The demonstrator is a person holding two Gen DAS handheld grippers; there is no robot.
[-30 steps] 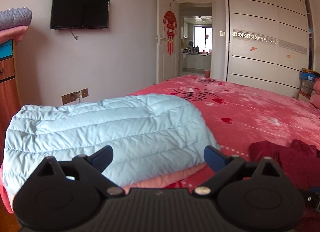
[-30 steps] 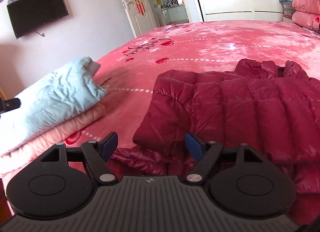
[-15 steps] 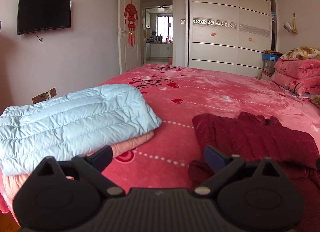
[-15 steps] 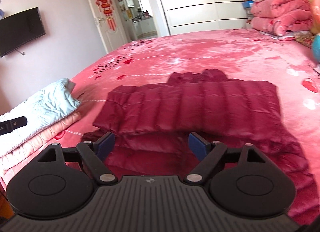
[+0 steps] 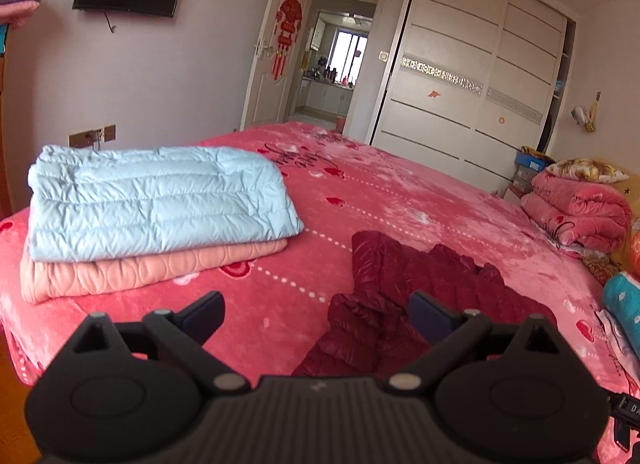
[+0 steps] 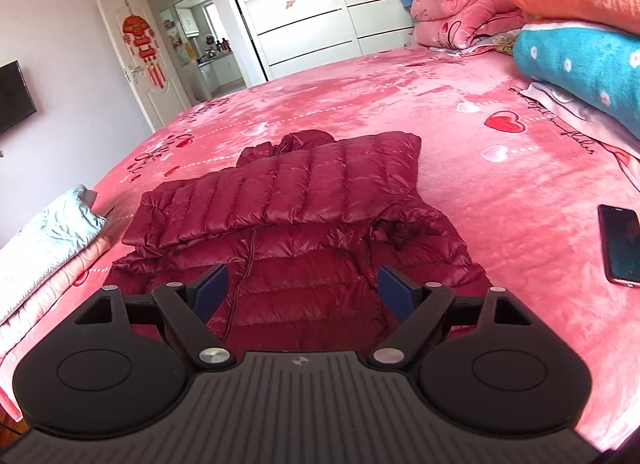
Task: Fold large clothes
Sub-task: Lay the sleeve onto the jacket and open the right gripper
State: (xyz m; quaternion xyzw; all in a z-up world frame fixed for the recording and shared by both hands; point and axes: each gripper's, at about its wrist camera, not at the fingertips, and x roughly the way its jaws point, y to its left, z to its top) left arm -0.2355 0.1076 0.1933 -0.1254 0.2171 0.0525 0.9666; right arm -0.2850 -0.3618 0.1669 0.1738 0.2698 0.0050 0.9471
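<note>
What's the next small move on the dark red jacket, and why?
Probably bring the right gripper down to pinch the near hem of the red jacket. Both grippers are open and hold nothing, the left gripper off toward its left edge. The jacket lies only partly folded, top part doubled over, while the blue jacket already sits folded on the stack.

A wide bed [image 6: 360, 112] under a pink heart-printed plush blanket carries a dark red quilted down jacket [image 6: 304, 224], partly folded, near its middle. Left of the jacket lies a folded salmon-pink quilted garment [image 5: 140, 268]; right of it, a black smartphone [image 6: 620, 244].
</note>
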